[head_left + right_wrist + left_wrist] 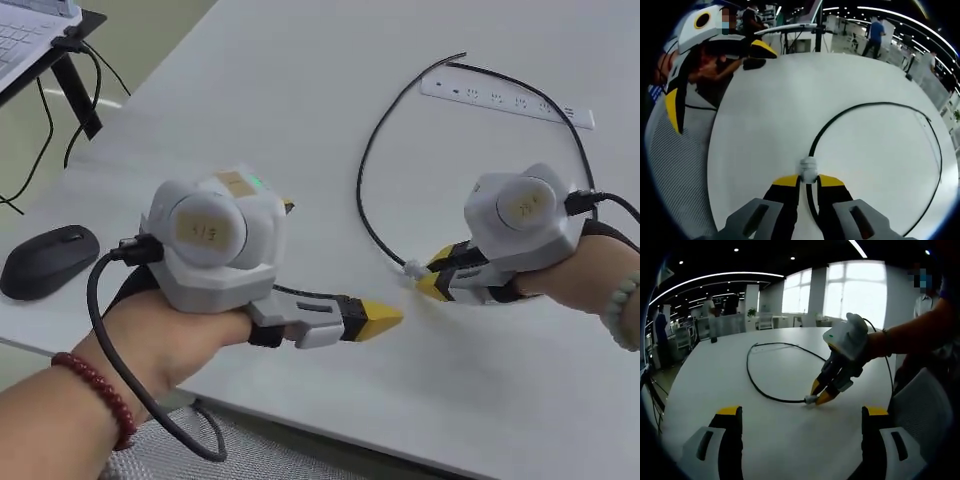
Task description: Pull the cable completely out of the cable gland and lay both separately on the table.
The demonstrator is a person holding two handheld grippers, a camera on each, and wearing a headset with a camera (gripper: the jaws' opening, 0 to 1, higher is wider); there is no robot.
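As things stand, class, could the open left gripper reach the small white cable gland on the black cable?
Probably yes: bare table lies between the left gripper and the gland, which juts past the right gripper's tips, shut on the cable.

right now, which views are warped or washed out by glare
Left gripper view: fisheye bends the ceiling lights, windows blown out white. Right gripper view: table edge curves strongly, cable gland is sharp. Head view: undistorted, soft even light.
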